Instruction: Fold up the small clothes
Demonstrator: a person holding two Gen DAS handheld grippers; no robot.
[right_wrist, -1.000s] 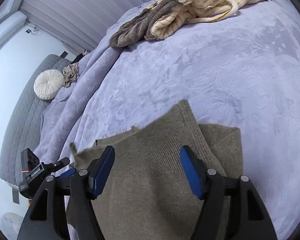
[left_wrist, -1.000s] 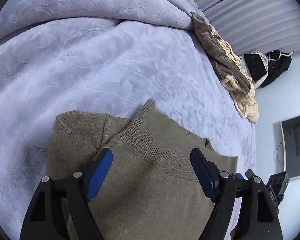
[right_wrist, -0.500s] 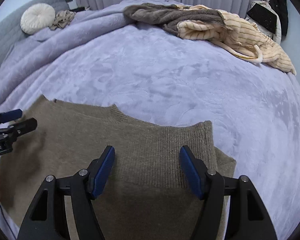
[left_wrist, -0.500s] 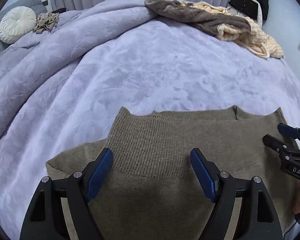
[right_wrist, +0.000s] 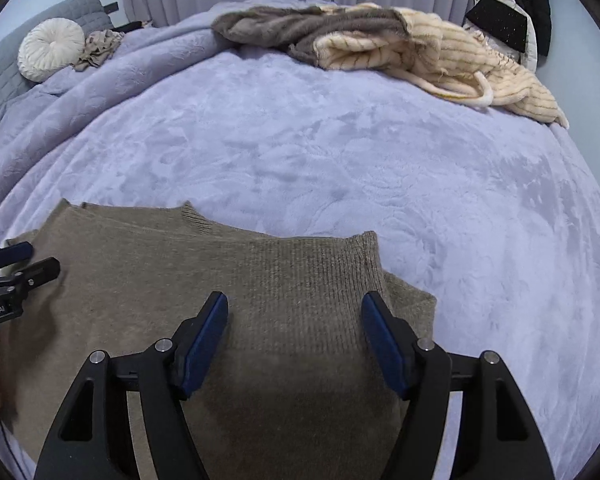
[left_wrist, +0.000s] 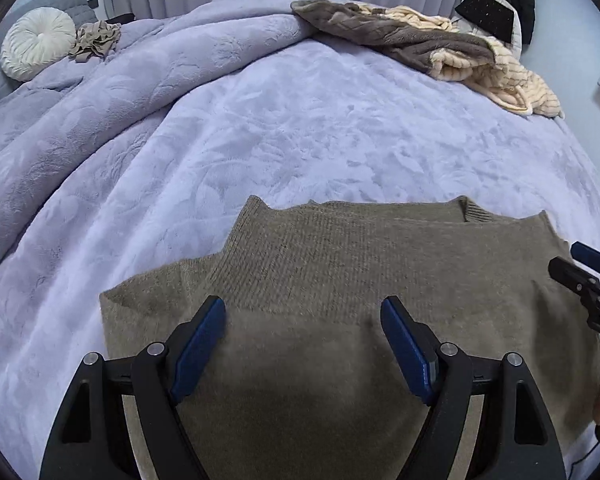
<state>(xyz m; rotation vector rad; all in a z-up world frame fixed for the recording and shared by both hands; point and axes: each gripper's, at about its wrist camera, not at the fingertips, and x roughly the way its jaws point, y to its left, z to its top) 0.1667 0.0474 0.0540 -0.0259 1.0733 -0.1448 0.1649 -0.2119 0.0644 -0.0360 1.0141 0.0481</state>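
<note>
Lavender plush bedspread [left_wrist: 300, 128] fills both views, soft and quilted, so nothing firm underneath to press against. Rumpled brown and cream striped throws [right_wrist: 380, 40] sit at the far edge, well clear of the work. Round white cushion [left_wrist: 36, 48] far left against a grey headboard.

Task item: olive knit sweater [left_wrist: 340, 280] lies flat on the near part of the bed, directly under both tools. Ribbed bands run along its far edge; looks like it's already folded over itself at least once, with a lower layer sticking out at the left in the left view and at the right in the right view. Can't tell exactly which part is which.

Handling guess: light, limp, stretchy knit. It'll sag and drag on the plush pile rather than slide cleanly. A single-layer pinch will peel layers apart. Best grip is probably the outer corners of the ribbed band, taking all layers at once, one corner per tool, lifted together.

Left gripper [left_wrist: 304, 344]: jaws spread wide, nothing between them, hovering over the sweater's left half. Right gripper [right_wrist: 296, 340]: same, spread and empty over the right half. Neither tool is visibly touching the fabric.
</note>
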